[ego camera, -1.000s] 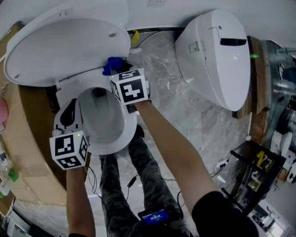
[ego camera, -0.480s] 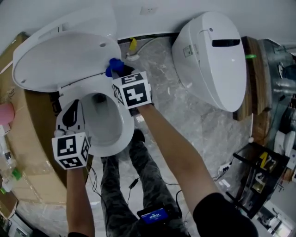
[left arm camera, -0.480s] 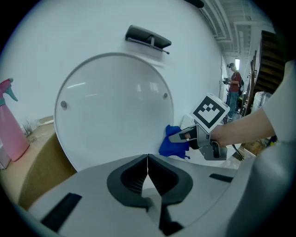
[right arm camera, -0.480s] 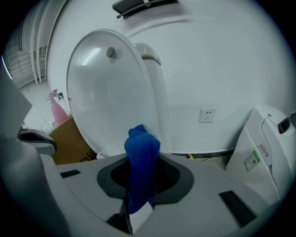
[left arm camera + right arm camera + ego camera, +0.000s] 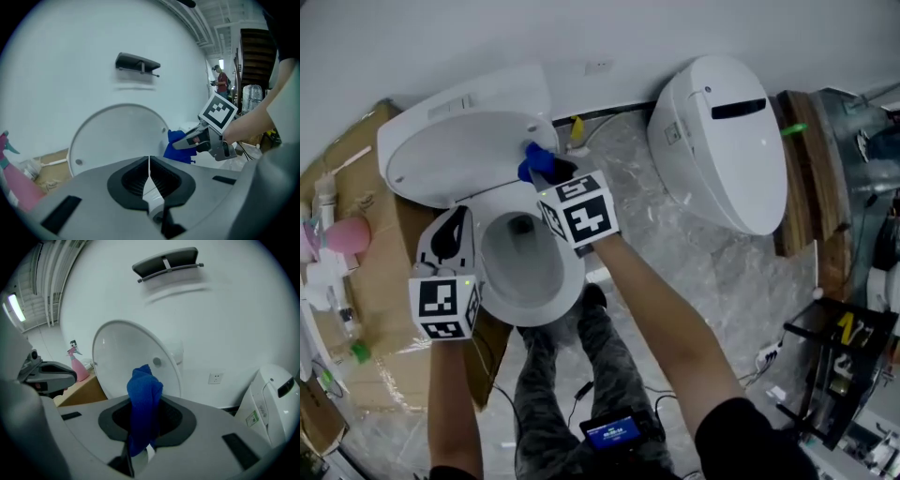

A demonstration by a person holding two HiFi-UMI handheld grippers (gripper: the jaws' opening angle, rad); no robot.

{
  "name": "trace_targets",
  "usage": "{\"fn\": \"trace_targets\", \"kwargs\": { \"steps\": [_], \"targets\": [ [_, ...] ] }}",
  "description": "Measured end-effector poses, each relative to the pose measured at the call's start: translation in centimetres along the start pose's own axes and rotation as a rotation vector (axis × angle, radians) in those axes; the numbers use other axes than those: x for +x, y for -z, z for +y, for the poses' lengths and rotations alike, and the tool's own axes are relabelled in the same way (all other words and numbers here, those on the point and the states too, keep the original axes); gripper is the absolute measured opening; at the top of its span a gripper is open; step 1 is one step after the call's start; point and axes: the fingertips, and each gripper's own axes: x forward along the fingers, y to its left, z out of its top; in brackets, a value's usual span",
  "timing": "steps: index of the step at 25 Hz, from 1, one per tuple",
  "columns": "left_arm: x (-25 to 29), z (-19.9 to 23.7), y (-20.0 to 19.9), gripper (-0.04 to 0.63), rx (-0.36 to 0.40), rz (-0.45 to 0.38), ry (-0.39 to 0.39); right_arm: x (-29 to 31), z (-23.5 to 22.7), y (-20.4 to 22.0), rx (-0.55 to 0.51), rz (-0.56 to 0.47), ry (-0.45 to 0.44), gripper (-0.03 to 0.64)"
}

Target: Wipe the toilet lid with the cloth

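The white toilet's lid (image 5: 455,155) stands raised behind the open bowl (image 5: 525,300). My right gripper (image 5: 551,172) is shut on a blue cloth (image 5: 536,161), which bunches up between its jaws (image 5: 144,394) just in front of the lid's right edge (image 5: 136,357). My left gripper (image 5: 452,225) hangs at the bowl's left rim. It is shut with nothing in it (image 5: 149,171) and points at the lid's inner face (image 5: 117,136). From there the cloth (image 5: 178,146) and the right gripper (image 5: 206,138) show to the right.
A second white toilet (image 5: 722,141) stands to the right on the marble floor. Cardboard (image 5: 356,291) with a pink spray bottle (image 5: 342,234) lies to the left. A wooden shelf (image 5: 806,169) is far right. The person's legs (image 5: 572,375) are below the bowl.
Both grippers have risen from the bowl, and the right one keeps the blue cloth. The head view has tilted up and shows more wall. The lid stays raised.
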Motion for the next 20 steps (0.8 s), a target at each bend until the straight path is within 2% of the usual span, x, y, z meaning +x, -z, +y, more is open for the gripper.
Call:
{"fn": "trace_targets", "kwargs": {
  "steps": [4,6,10,13,17,20],
  "targets": [
    [-1.1,0.7,-2.6,0.014,0.038,-0.020,0.052,-2.7,1.8,-2.6,-0.026,-0.015,-0.023,0.091],
    [-1.8,1.2,-4.4,0.014,0.102,-0.023,0.073,-4.4,2.7,-4.3,-0.056,-0.024,-0.040,0.091],
    [-2.7,4.2,-8.8,0.030,0.206,-0.015,0.061,-7.2,3.8,-8.8,-0.106,-0.071,-0.054,0.091],
    [-2.4,5.9,-10.8,0.097,0.248,0.016,0.082,-8.6,4.2,-11.4,-0.109,-0.096,-0.059,0.091],
    [-1.0,7.8,-12.4,0.114,0.308,0.050,0.087,-9.5,4.7,-13.8,-0.142,-0.113,-0.084,0.091],
    [0.7,8.7,-12.1,0.120,0.346,0.104,0.115,-9.8,4.9,-15.0,-0.180,-0.124,-0.090,0.091]
  ]
}}
